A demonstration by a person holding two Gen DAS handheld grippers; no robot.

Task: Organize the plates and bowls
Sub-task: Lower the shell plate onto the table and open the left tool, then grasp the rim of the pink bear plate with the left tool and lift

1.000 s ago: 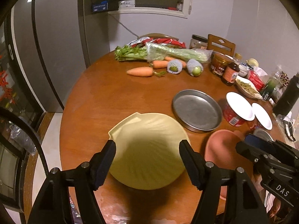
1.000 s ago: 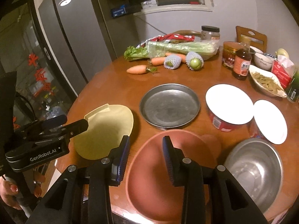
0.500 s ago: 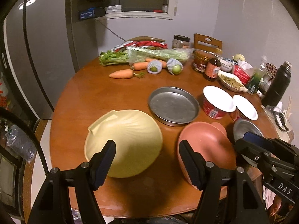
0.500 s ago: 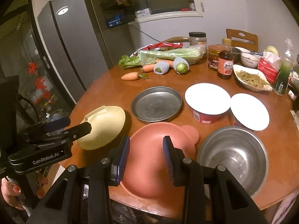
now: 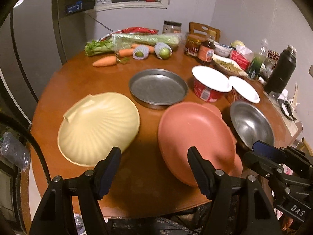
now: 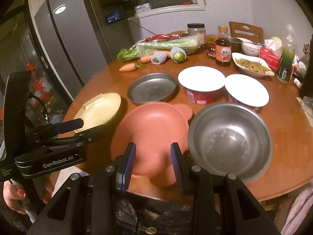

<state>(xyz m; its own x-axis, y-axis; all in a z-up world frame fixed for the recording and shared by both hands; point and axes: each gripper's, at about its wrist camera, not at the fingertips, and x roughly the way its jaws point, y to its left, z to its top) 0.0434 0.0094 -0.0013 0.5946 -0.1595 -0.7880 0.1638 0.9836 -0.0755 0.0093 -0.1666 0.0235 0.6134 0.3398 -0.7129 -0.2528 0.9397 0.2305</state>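
Progress: early, by my reading. No plate or bowl is stacked or nested; each lies singly on the tabletop [image 6: 289,129].

Holdings, largest first:
- Pink plate [image 6: 152,129], one, eared rim, at the near edge between the yellow plate and the steel bowl.
- Steel bowl [image 6: 230,139], one, empty, just right of the pink plate.
- Yellow shell plate [image 5: 97,125], one, far left.
- Metal pan [image 6: 152,88], one, behind the pink plate.
- White plates [image 6: 201,78], two, each capping a red tub.

Left hand-held gripper [image 5: 154,168]: jaws wide apart, empty, hovering between the yellow and pink plates.
Right hand-held gripper [image 6: 153,165]: jaws apart either side of the pink plate's near ear; contact cannot be told.

Remaining: all gathering and stacking.
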